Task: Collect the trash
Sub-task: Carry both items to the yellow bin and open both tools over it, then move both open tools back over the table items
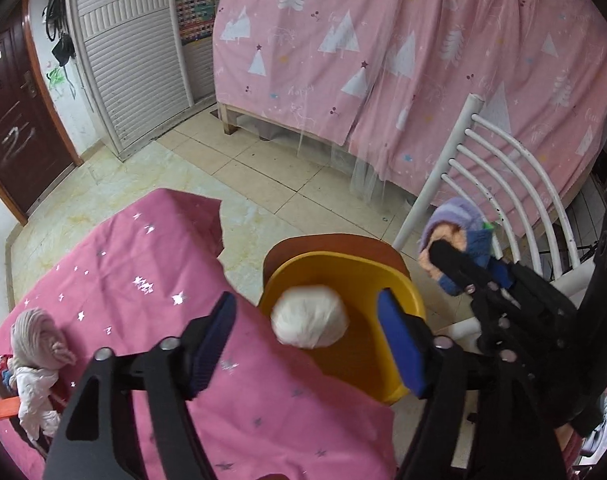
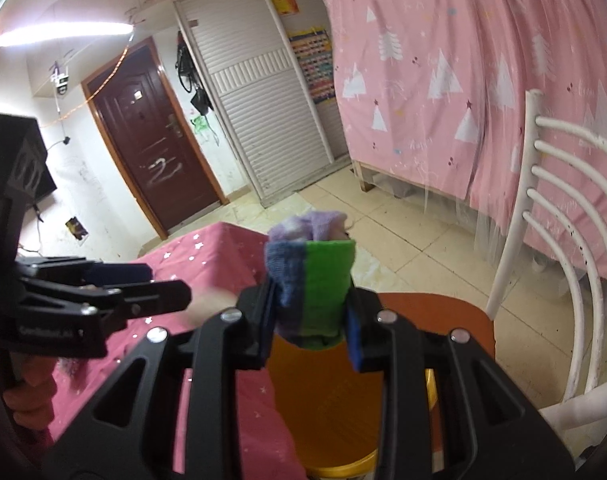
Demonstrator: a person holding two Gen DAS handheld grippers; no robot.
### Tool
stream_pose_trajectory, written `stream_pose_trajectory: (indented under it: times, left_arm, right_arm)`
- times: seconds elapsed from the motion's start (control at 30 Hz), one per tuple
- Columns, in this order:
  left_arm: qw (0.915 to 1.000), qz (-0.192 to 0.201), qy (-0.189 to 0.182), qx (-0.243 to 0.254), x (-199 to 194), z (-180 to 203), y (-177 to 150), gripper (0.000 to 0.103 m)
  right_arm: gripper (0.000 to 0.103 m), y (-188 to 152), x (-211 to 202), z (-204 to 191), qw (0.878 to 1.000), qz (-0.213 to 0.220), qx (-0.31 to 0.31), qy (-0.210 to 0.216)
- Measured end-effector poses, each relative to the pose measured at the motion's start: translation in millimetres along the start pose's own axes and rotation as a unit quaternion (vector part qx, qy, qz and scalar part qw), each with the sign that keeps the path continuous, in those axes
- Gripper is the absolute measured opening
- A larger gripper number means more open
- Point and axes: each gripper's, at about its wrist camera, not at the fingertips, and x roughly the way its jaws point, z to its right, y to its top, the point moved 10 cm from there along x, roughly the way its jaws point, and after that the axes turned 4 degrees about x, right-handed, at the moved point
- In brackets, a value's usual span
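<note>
1. Left tool [image 1: 307, 344]: jaws spread wide, holding nothing. Blue pads [image 1: 399, 344] sit on either side of the view down into the bin. In the right wrist view it shows at the left [image 2: 143, 284], over the pink cloth.

2. Right tool [image 2: 309, 332]: closed on a balled sock bundle [image 2: 311, 280] (purple, blue and green, with an orange patch seen from the other camera). The bundle is pinched between the two blue pads and stands above the bin opening. In the left wrist view the same tool [image 1: 459, 268] sits to the right of the bin, level with the chair back, bundle [image 1: 451, 236] at its tip.

3. Yellow bin [image 1: 403, 284]: open top, standing on a brown chair seat [image 1: 343, 240], just beside the tabletop edge.

4. White wad [image 1: 309, 322]: rounded, crumpled, seen against the bin's open mouth between the left tool's fingers; whether it rests on the bottom or is in mid-air cannot be told.

5. Tabletop [image 1: 143, 264]: covered with a pink cloth printed with silver stars.

6. Pale pink yarn-like bundle [image 1: 39, 340]: on the cloth at the far left, with a white cloth item [image 1: 33, 396] touching it below.

7. White chair back [image 1: 503, 176]: curved slats, behind the bin.

8. Pink curtain [image 1: 403, 40]: tree print, hanging along the far side of the tiled floor [image 1: 263, 168].
</note>
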Motion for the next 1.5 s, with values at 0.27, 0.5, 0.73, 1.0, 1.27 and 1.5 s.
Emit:
stream_pose_trajectory:
  times: [0.27, 0.5, 0.73, 1.0, 1.27, 1.5]
  left_arm:
    - [0.9997, 0.009, 0.021, -0.013, -10.0, -11.0, 3.1, 0.068]
    - [0.9990, 0.019, 0.022, -0.035, -31.3, -31.1, -6.6, 0.069]
    - [0.9969, 0.034, 0.033, -0.064, -57.6, -67.8, -19.9, 0.069]
    - [0.9905, 0.057, 0.070, -0.104, -95.0, -129.0, -36.9, 0.070]
    - [0.9809, 0.069, 0.129, -0.128, -131.9, -199.1, -64.9, 0.073]
    - [0.9694, 0.066, 0.172, -0.163, -157.3, -268.4, -94.7, 0.074]
  right_arm:
    - [0.031, -16.1, 25.7, -3.4, 0.999, -0.039, -0.006, -0.003]
    - [0.054, -22.4, 34.6, -4.2, 0.999, -0.047, -0.013, -0.019]
    - [0.055, -24.7, 28.4, -37.9, 0.998, -0.041, -0.036, -0.003]
    - [0.064, -25.9, 24.5, -115.3, 0.994, -0.037, -0.086, 0.049]
    - [0.065, -41.0, 32.2, -193.2, 0.984, -0.055, -0.143, 0.090]
    - [0.065, -58.6, 40.3, -247.7, 0.974, -0.072, -0.179, 0.116]
